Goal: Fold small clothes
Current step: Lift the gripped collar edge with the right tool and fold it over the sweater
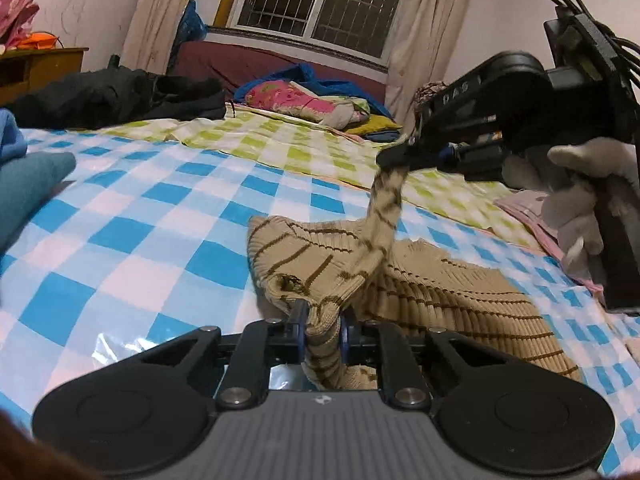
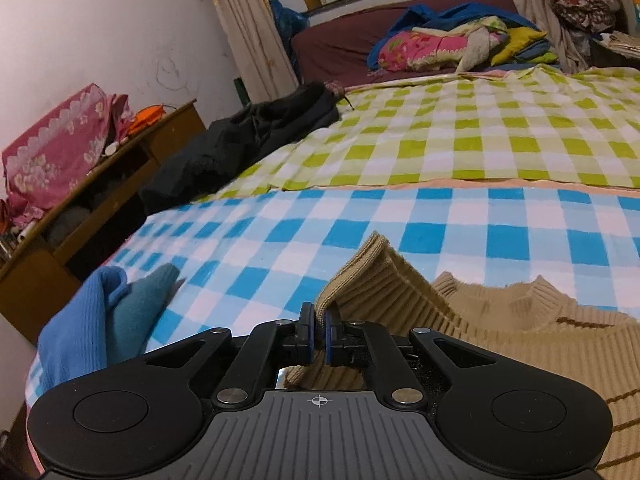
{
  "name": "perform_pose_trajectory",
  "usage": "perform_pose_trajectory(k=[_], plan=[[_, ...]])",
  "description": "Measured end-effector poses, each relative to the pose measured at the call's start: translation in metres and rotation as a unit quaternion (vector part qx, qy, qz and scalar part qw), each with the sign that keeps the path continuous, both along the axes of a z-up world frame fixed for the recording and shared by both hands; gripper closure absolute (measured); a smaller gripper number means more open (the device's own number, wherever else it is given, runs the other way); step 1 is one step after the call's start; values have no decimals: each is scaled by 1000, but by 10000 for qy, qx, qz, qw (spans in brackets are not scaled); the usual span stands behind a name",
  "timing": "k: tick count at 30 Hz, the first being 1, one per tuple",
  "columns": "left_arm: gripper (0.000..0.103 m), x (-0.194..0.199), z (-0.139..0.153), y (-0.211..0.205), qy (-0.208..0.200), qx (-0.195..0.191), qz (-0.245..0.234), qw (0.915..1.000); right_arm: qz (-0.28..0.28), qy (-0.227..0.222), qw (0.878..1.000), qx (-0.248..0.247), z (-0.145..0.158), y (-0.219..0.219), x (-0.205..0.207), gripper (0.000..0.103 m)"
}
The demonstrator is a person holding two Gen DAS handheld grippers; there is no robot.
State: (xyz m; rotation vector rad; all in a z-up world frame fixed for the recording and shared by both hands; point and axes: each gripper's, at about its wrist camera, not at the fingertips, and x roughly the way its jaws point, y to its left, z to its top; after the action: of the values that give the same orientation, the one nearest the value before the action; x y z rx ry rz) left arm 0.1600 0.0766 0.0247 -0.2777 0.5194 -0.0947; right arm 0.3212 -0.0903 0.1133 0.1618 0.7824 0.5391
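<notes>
A tan ribbed sweater with thin brown stripes (image 1: pixel 448 300) lies on the blue-and-white checked sheet (image 1: pixel 132 240). My left gripper (image 1: pixel 322 316) is shut on a bunched edge of it, low over the bed. My right gripper (image 1: pixel 394 160), held by a white-gloved hand, shows at the upper right of the left wrist view, shut on a sleeve that hangs stretched down to the sweater. In the right wrist view my right gripper (image 2: pixel 319 322) pinches the ribbed sweater (image 2: pixel 500 320) edge, with the body spread to the right.
Blue and teal folded clothes (image 2: pixel 100 320) lie at the left of the bed. A black garment (image 2: pixel 248 136) lies further back, by a wooden desk (image 2: pixel 100 188). A green checked sheet (image 2: pixel 460 136) covers the far half. Pillows and bedding (image 2: pixel 440 48) pile under the window.
</notes>
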Motion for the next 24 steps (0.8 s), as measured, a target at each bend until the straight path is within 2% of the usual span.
perform_pose_trajectory(k=[2,6,7,12,16,18,20,24], plan=[[81,0,-7,3,146,-29,101,9998,-5,58,9999,-101,-6,2,-1,92],[81,-2,-28,17,569,-120,363,9976,127,130,9992,-365,-27,28,-2,92],[81,-3,-31,20,610,-164,384,9973,130,168,9990,-397,-33,36,1,95],[81,-7,-40,26,626,-283,311,9972,151,315,9977,-583,-52,80,18,95],[81,-6,-43,32,677,-504,219,9962,120,355,9964,-766,-62,102,27,91],[81,-6,-44,37,715,-653,196,9951,104,383,9957,-837,-64,105,30,87],[81,-5,-44,40,748,-768,180,9941,62,425,9946,-941,-62,106,30,71],[79,-7,-44,40,736,-772,148,9942,3,345,9929,-1143,-53,107,28,66]])
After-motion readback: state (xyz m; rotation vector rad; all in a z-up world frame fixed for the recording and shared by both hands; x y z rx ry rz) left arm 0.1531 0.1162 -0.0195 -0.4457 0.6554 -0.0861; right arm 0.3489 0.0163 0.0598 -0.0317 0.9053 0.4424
